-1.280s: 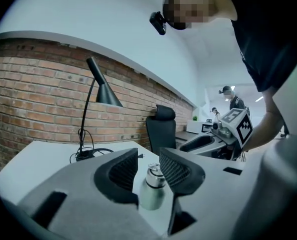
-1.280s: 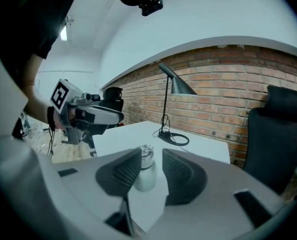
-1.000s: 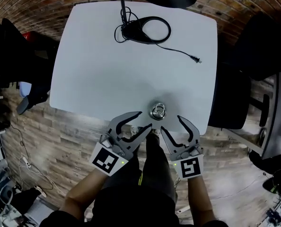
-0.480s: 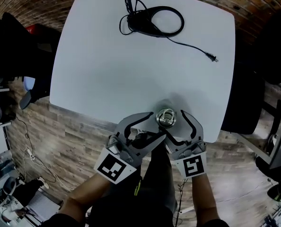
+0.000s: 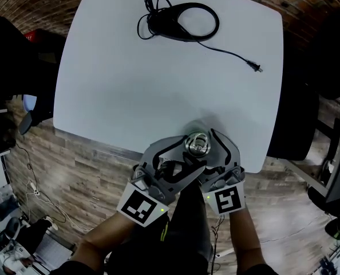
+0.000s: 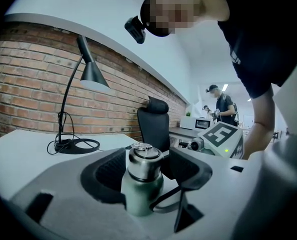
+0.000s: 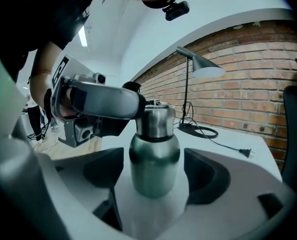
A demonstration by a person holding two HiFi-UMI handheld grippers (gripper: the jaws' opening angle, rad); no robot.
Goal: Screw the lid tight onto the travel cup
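Head view: travel cup [image 5: 196, 144] stands upright inside both my left hand-held gripper [image 6: 147, 170] and right hand-held gripper [image 7: 156, 176]; jaws have just been opening, unclamped.

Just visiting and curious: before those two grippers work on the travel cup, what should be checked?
1. Travel cup upright on white table: ok.
2. Lid sitting on cup: ok.
3. Lid tight: cannot tell.
4. Left gripper holding cup: not ok; jaws have just been opening, cup between them, ungripped.
5. Right gripper holding cup: not ok; jaws have just been opening, cup between them.
6. Lamp cord clear of cup: ok.
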